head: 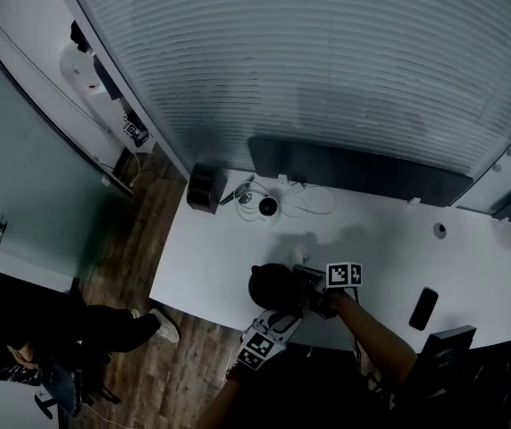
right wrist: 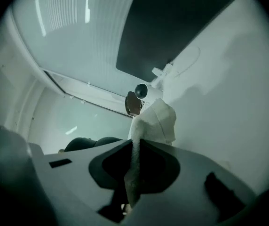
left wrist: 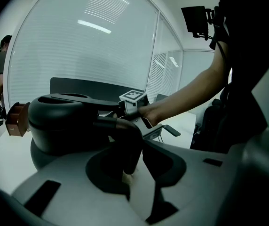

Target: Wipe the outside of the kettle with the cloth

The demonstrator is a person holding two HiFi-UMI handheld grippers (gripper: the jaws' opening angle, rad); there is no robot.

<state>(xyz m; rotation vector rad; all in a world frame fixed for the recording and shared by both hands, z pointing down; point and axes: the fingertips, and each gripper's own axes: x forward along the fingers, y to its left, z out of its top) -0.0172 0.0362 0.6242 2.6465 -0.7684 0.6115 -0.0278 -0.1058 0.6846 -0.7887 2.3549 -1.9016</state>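
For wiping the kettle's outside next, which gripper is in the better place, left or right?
Right. The right gripper holds the white cloth close to the kettle, so it can probably wipe. The left gripper is closed on the handle and seems to steady the kettle.

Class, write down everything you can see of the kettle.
The kettle is black, squat and rounded, matte like plastic, with a flat top and a curved handle. It sits upright near the front edge of the white table. The left gripper is closed on the handle. The right gripper, holding a white cloth, is just beyond it; whether the cloth touches it cannot be told.
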